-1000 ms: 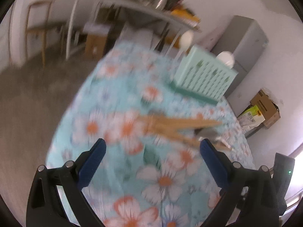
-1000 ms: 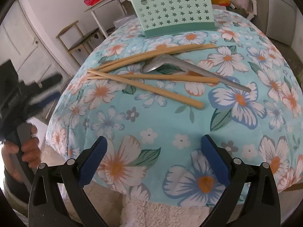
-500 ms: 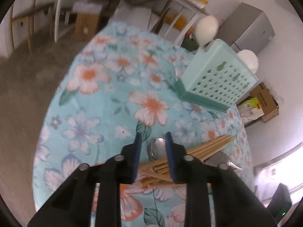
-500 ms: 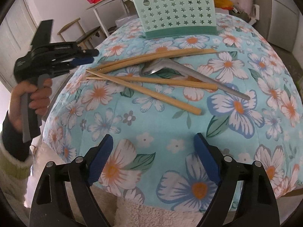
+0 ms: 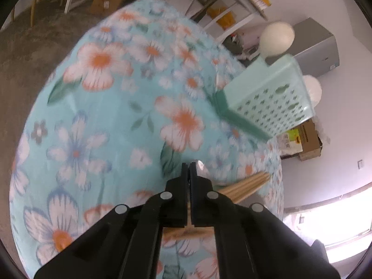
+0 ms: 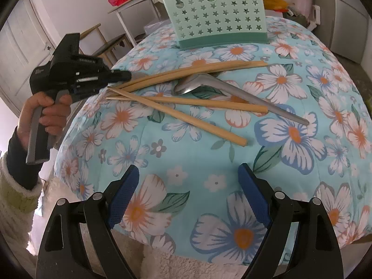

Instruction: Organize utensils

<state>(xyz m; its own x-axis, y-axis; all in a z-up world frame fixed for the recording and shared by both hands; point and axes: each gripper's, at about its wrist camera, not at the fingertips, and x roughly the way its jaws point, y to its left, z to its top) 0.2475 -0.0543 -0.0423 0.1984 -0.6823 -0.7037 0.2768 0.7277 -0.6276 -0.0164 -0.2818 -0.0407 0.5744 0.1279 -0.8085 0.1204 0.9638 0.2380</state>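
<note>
I had the left gripper (image 6: 125, 75) at the left of the right-wrist frame, its jaws having just been closing on the near ends of the wooden chopsticks (image 6: 197, 68), the upper pair of the pile; through its own camera a sliver of wood showed between the shut pads, so I judged the pair gripped, though not yet lifted. The right gripper (image 6: 188, 195) hung wide and empty at the bottom of its frame, just above the floral tablecloth (image 6: 176, 153), holding nothing. Across the middle of that frame lay two more loose chopsticks (image 6: 176, 116) and a metal spoon (image 6: 202, 84), all crossing one another on the table. The mint-green perforated utensil holder (image 6: 216, 14) stood upright at the top centre, well apart from the pile; I could not see inside it. By my reading the sorting had barely begun: every visible utensil was on the cloth and still to be carried to the holder.
</note>
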